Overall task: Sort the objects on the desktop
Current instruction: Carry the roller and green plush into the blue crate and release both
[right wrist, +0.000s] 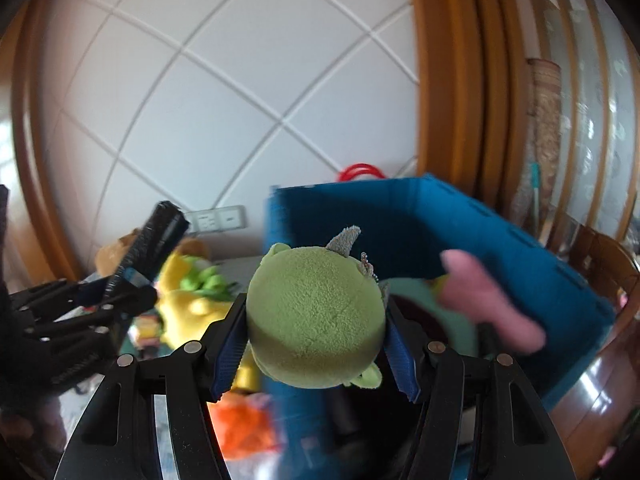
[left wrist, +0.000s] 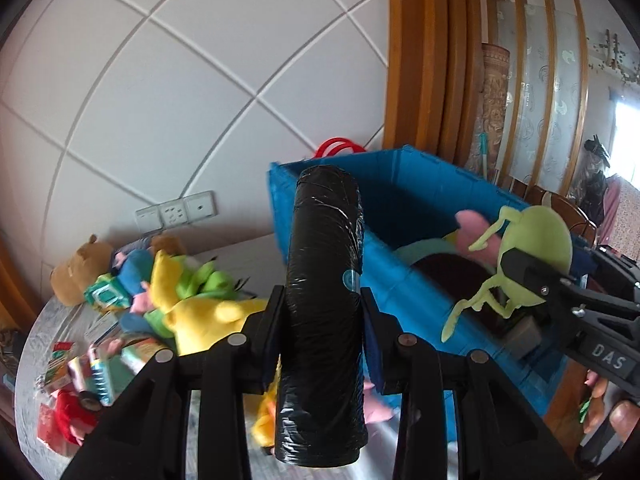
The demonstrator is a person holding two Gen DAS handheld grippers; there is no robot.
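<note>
My left gripper [left wrist: 322,300] is shut on a black roll of plastic bags [left wrist: 324,280], which stands upright between the pads. It hangs in front of the near wall of a blue bin [left wrist: 400,208]. My right gripper [right wrist: 316,320] is shut on a round green plush toy [right wrist: 316,316] with thin legs, seen from the side as the green plush [left wrist: 532,248] over the bin's right part. Inside the bin [right wrist: 480,240] lie a pink plush [right wrist: 492,304] and a teal one. The left gripper with the black roll [right wrist: 156,240] shows at the left of the right wrist view.
A heap of plush toys [left wrist: 188,300] in yellow, green, blue and brown lies on the table left of the bin, with small boxes and packets [left wrist: 92,368] nearer the edge. A tiled white wall with sockets [left wrist: 176,212] stands behind. A wooden door frame [left wrist: 420,60] rises to the right.
</note>
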